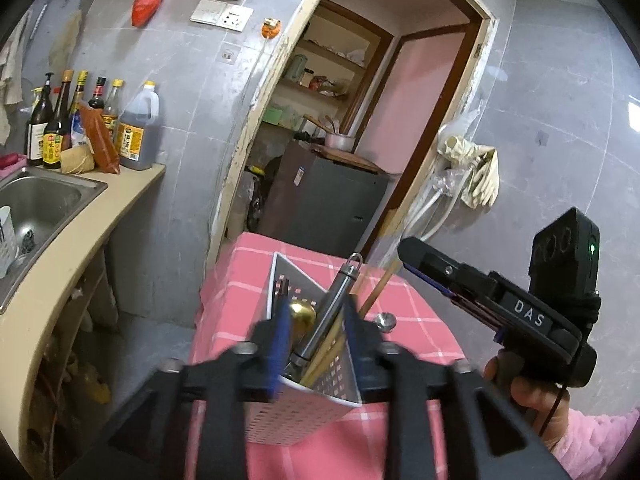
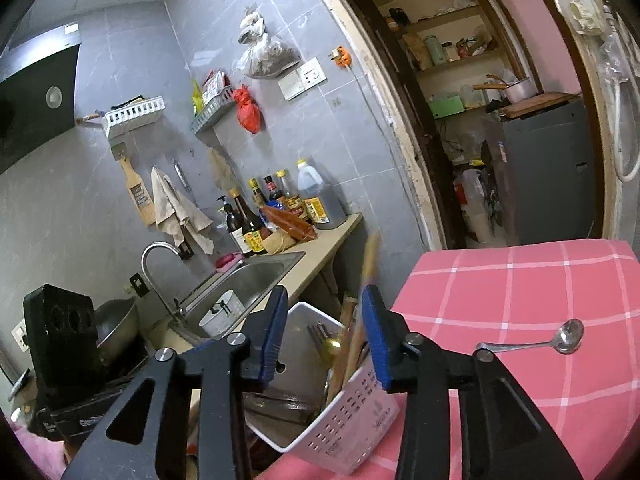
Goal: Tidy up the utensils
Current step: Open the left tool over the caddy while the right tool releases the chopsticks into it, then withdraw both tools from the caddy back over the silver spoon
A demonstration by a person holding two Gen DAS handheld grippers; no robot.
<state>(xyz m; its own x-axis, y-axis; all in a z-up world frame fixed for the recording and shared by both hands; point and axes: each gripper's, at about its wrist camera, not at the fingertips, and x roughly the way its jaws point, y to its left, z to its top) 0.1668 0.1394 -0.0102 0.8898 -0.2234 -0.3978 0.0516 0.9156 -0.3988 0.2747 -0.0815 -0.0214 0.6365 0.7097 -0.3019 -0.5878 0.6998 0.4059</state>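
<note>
A white perforated utensil holder (image 1: pixel 308 404) stands on the pink checked tablecloth (image 1: pixel 236 280). It holds a steel handle with a ring (image 1: pixel 334 300), a gold spoon (image 1: pixel 302 314) and wooden chopsticks (image 1: pixel 376 292). My left gripper (image 1: pixel 318 344) is open, its blue pads on either side of these utensils. From the right wrist, the right gripper (image 2: pixel 325 336) is open above the holder (image 2: pixel 340 420), with a blurred wooden chopstick (image 2: pixel 370 260) standing up by its right pad. A steel spoon (image 2: pixel 560 338) lies loose on the cloth.
A steel sink (image 1: pixel 40 200) with a white cup sits in the beige counter (image 1: pixel 132 184) on the left, with sauce bottles (image 1: pixel 80 120) behind it. A doorway (image 1: pixel 360 120) opens onto a dark cabinet (image 1: pixel 328 200). A hand (image 1: pixel 516 384) holds the right gripper (image 1: pixel 406 252).
</note>
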